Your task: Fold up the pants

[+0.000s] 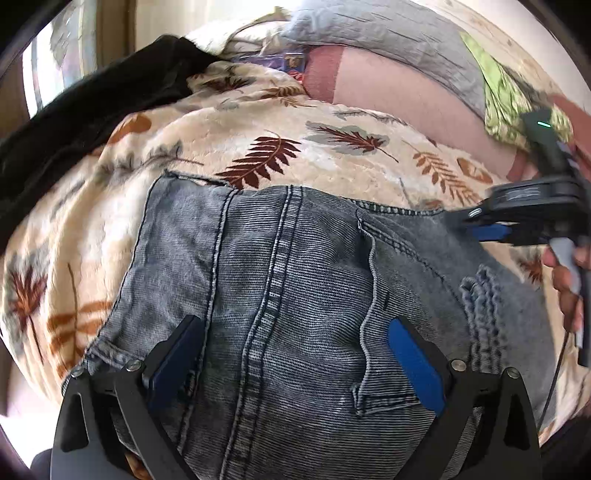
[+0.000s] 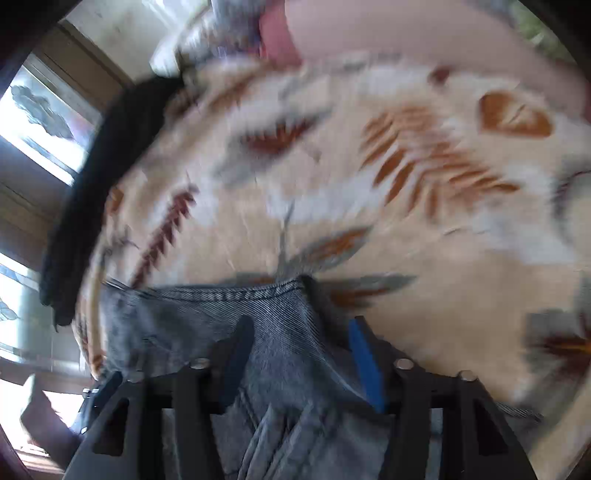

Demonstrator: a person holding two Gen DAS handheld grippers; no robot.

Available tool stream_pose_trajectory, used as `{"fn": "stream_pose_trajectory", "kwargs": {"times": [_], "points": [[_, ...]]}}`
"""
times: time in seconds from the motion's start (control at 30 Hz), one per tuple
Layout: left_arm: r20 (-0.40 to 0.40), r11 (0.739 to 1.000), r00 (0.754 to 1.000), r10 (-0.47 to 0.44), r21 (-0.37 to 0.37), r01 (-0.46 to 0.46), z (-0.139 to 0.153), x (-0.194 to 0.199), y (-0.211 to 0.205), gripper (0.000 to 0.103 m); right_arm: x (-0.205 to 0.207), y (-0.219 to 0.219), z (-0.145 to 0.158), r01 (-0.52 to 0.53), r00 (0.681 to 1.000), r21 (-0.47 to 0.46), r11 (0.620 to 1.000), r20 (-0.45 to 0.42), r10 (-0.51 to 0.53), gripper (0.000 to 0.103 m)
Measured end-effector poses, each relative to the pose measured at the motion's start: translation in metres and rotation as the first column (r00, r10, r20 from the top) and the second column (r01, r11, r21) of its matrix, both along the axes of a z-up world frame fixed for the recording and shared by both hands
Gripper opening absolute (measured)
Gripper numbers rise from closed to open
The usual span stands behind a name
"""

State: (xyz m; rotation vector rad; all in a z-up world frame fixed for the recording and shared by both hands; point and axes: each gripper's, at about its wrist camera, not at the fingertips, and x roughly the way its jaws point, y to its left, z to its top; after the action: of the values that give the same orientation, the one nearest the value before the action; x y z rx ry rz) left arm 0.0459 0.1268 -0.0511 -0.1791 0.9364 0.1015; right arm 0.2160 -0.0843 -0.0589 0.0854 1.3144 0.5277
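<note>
Grey-blue jeans (image 1: 303,295) lie folded on a cream blanket with a leaf print (image 1: 258,136). My left gripper (image 1: 295,354) is open, its blue-padded fingers (image 1: 413,365) spread wide over the jeans near a seam and pocket. My right gripper shows in the left wrist view (image 1: 484,227) at the jeans' far right corner. In the right wrist view my right gripper (image 2: 299,354) has its fingers (image 2: 364,362) partly closed around the jeans' hem corner (image 2: 280,317). That view is blurred by motion.
A black garment (image 1: 92,122) lies at the blanket's far left edge. A pink pillow (image 1: 406,92), a grey quilted pillow (image 1: 388,33) and green patterned cloth (image 1: 509,96) lie at the back. A window (image 2: 37,122) is on the left.
</note>
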Motion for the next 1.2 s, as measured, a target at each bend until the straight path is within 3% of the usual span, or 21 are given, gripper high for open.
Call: {"fn": "stream_pose_trajectory", "kwargs": {"times": [0.1, 0.17, 0.3, 0.47, 0.63, 0.7, 0.77, 0.8, 0.87, 1.0, 1.1, 1.2], "points": [[0.0, 1.0, 1.0, -0.009, 0.007, 0.009, -0.002, 0.001, -0.001, 0.1, -0.012, 0.019, 0.006, -0.063, 0.992, -0.1, 0.993, 0.103, 0.073, 0.012], [0.0, 1.0, 1.0, -0.013, 0.003, 0.013, -0.003, 0.003, -0.001, 0.1, -0.021, 0.024, 0.018, -0.071, 0.977, -0.158, 0.985, 0.186, 0.1, 0.012], [-0.002, 0.999, 1.0, -0.021, 0.027, 0.021, -0.003, 0.002, -0.001, 0.1, -0.024, 0.041, 0.002, -0.097, 0.959, -0.287, 0.953, 0.229, 0.167, 0.012], [-0.001, 0.999, 1.0, -0.026, 0.033, 0.026, -0.003, 0.0, -0.003, 0.1, -0.024, 0.022, 0.021, 0.001, 0.958, -0.249, 0.969, 0.277, 0.07, 0.017], [-0.002, 0.999, 1.0, -0.019, 0.035, 0.019, -0.003, 0.0, -0.003, 0.1, -0.036, 0.002, 0.049, 0.026, 0.964, -0.109, 0.994, 0.267, 0.004, 0.017], [-0.003, 0.999, 1.0, -0.014, 0.039, 0.014, -0.003, 0.0, -0.004, 0.1, -0.031, 0.007, 0.034, 0.002, 0.984, -0.047, 0.999, 0.178, 0.006, 0.017], [-0.002, 0.999, 1.0, -0.012, 0.045, 0.013, -0.003, 0.0, -0.004, 0.1, -0.015, 0.007, -0.004, 0.018, 0.997, -0.12, 0.993, 0.077, -0.008, 0.014], [-0.002, 0.999, 1.0, -0.015, 0.047, 0.015, -0.003, 0.0, -0.004, 0.1, -0.011, 0.0, -0.007, 0.051, 0.996, -0.088, 0.995, 0.075, -0.044, 0.009], [0.002, 0.999, 1.0, -0.015, 0.048, 0.015, -0.003, -0.001, -0.004, 0.1, -0.014, -0.008, 0.008, 0.115, 0.988, -0.052, 0.992, 0.109, -0.109, 0.014], [0.003, 0.998, 1.0, -0.014, 0.055, 0.014, -0.003, 0.0, -0.005, 0.1, -0.033, -0.001, 0.029, 0.044, 0.986, -0.04, 0.998, 0.164, -0.037, 0.015], [0.004, 0.999, 1.0, -0.006, 0.053, 0.006, -0.003, 0.0, -0.005, 0.1, -0.016, -0.011, -0.005, 0.075, 0.993, -0.116, 0.99, 0.099, -0.063, 0.016], [0.013, 0.999, 1.0, -0.009, 0.048, 0.009, -0.003, 0.0, -0.004, 0.1, -0.022, -0.024, 0.017, 0.13, 0.983, -0.016, 0.991, 0.135, -0.127, 0.015]]}}
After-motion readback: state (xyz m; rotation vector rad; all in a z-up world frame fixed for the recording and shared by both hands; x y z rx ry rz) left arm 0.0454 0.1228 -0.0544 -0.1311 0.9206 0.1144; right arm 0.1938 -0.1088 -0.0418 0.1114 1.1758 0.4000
